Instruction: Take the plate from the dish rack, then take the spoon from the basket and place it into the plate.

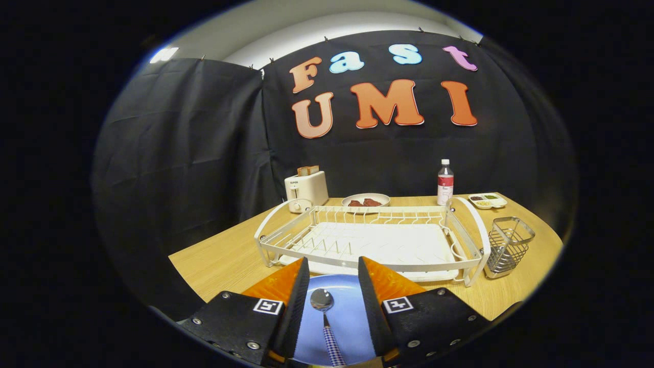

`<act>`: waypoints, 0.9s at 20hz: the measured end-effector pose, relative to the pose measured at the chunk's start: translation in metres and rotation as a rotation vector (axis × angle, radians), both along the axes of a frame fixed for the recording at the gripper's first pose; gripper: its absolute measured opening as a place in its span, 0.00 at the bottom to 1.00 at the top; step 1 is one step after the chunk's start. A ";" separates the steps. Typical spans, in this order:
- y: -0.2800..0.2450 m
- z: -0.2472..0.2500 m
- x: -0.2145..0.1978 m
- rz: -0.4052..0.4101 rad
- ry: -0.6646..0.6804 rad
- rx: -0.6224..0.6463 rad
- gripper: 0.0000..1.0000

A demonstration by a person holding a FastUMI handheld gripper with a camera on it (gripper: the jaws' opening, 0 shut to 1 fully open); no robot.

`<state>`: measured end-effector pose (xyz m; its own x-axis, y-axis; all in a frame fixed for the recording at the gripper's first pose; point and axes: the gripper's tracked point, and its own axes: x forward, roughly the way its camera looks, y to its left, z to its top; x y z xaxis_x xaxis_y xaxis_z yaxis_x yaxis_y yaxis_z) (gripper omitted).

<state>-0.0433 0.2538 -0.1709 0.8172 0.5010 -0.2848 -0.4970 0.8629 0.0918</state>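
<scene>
A blue plate (pixel 349 313) lies flat on the wooden table, just in front of the white dish rack (pixel 373 240). On the plate rests a metal spoon (pixel 323 302) with a checked handle, its bowl pointing toward the rack. My gripper (pixel 333 263) hovers above the plate with its fingers open. The spoon lies in the gap between them, and neither finger touches it. The rack holds no dishes. A wire basket (pixel 508 246) hangs on the rack's right end, and I see nothing inside it.
Behind the rack stand a white toaster (pixel 306 189) with bread in it, a bowl of reddish food (pixel 366 201), a plastic bottle (pixel 445 183) and a small divided dish (pixel 488 201). The table's left edge (pixel 214 240) runs diagonally toward me.
</scene>
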 end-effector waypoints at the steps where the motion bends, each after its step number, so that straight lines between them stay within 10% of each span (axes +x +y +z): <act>1: -0.006 0.003 0.001 -0.008 -0.002 0.001 0.61; 10: -0.096 0.067 0.025 -0.195 -0.095 -0.015 0.94; 18: -0.201 0.109 0.026 -0.398 -0.197 -0.062 0.97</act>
